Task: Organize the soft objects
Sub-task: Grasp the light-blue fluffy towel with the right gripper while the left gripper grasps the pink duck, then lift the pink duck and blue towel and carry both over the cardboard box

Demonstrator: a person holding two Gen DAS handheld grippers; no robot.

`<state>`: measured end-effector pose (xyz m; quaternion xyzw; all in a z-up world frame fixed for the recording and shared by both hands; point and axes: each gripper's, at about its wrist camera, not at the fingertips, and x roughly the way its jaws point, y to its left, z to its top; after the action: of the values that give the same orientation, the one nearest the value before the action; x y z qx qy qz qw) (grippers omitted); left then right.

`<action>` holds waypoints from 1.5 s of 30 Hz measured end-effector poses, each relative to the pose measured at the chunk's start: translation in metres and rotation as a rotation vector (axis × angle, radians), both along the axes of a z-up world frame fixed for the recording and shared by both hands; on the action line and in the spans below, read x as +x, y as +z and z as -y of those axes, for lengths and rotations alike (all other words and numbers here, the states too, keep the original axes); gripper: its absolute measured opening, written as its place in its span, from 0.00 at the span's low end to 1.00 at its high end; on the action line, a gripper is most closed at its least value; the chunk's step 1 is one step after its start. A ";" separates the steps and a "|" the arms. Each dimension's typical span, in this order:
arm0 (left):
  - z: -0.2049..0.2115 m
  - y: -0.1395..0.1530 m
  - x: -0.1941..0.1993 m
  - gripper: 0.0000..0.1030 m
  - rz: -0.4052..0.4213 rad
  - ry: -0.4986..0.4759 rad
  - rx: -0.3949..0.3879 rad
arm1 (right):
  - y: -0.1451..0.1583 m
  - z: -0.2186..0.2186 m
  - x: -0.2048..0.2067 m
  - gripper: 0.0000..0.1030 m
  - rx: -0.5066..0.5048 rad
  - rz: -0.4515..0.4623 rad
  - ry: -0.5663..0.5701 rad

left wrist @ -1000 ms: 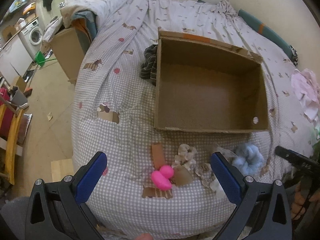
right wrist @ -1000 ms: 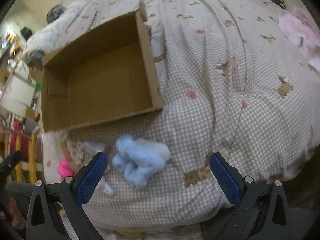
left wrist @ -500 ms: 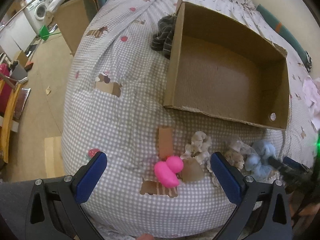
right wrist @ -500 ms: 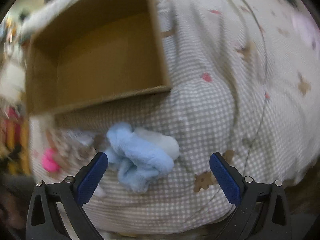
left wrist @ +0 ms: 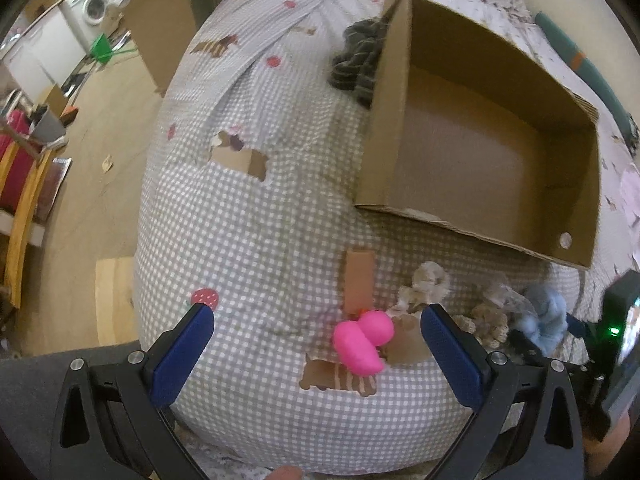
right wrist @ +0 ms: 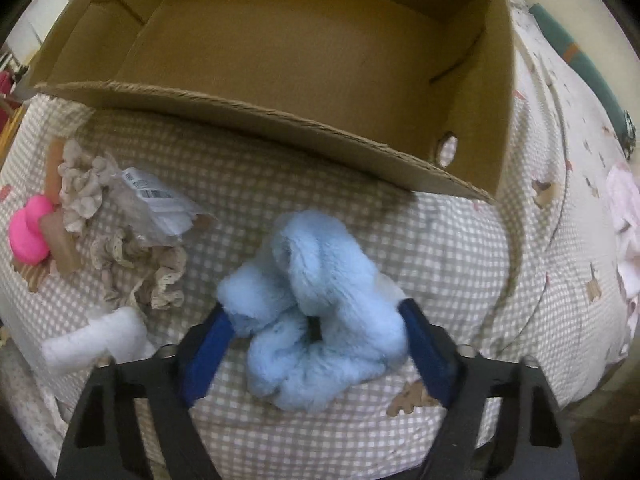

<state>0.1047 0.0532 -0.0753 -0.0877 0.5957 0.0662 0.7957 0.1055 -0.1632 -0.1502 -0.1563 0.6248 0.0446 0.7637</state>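
Note:
A fluffy light-blue scrunchie (right wrist: 316,316) lies on the checked bedspread, just before an empty cardboard box (right wrist: 304,120). My right gripper (right wrist: 316,344) is open, its blue pads on either side of the scrunchie, touching its fur. My left gripper (left wrist: 316,344) is open and empty, hovering before a pink soft toy (left wrist: 362,342). Beige lace scrunchies (left wrist: 428,288) and the blue scrunchie (left wrist: 546,320) lie to its right, in front of the box (left wrist: 400,128). The pink toy (right wrist: 28,232), lace scrunchies (right wrist: 136,268) and a white fluffy piece (right wrist: 92,340) show at left in the right wrist view.
A dark striped cloth (left wrist: 360,60) lies against the box's left wall. A clear packet with a label (right wrist: 156,200) sits among the lace scrunchies. The bed edge drops to the floor at left, with another cardboard box (left wrist: 160,40) and furniture there. Pink fabric (right wrist: 624,216) lies at far right.
My right gripper has moved forward and down until its pads flank the blue scrunchie. My left gripper has moved closer to the bed and turned, so the pink toy sits nearer its right pad.

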 end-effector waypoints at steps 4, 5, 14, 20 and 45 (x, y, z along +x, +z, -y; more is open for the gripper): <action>-0.003 -0.010 0.002 1.00 -0.028 0.012 -0.008 | 0.013 0.018 0.002 0.47 0.043 0.020 -0.050; -0.001 -0.013 0.003 1.00 -0.037 0.004 -0.008 | 0.018 0.024 0.003 0.41 0.070 0.024 -0.071; 0.016 -0.049 0.008 0.77 -0.139 -0.062 -0.061 | 0.062 0.073 -0.010 0.12 0.316 0.128 -0.230; 0.017 -0.068 0.012 0.50 -0.184 -0.038 -0.151 | 0.071 0.099 -0.021 0.10 0.400 0.138 -0.267; -0.008 0.007 -0.028 0.34 -0.057 -0.023 -0.151 | 0.122 0.108 -0.057 0.10 0.509 0.195 -0.180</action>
<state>0.0770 0.0613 -0.0686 -0.1387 0.6224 0.0145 0.7702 0.0490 -0.2714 -0.0280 0.0931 0.5285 0.1168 0.8357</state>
